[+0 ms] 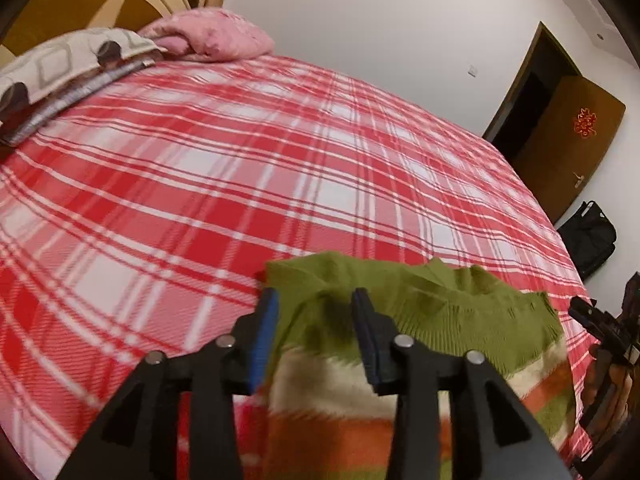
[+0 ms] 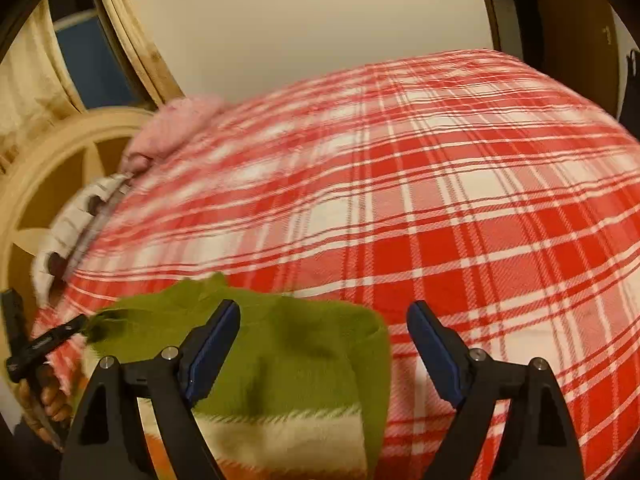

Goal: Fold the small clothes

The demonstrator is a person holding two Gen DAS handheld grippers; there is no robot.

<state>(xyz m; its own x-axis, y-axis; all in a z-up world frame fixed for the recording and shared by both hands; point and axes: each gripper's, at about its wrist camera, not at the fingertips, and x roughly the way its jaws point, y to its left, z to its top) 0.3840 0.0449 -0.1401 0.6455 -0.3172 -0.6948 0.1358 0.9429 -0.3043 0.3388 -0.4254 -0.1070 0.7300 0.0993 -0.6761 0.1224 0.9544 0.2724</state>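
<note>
The striped sweater [image 1: 420, 320] lies on the plaid bed [image 1: 200, 200], its green top band just ahead of and under both claws. The left claw [image 1: 314, 328] stands partly open over the band's left corner, gripping nothing. The right claw [image 2: 324, 344] gapes wide, its left pad over the green, its right pad over bare sheet. For a tidy fold, I'd lower each onto a corner, pinch both layers, then lift together evenly.

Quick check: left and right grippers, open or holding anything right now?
Left gripper: open, over the sweater, not gripping.
Right gripper: open wide, holding nothing.
</note>
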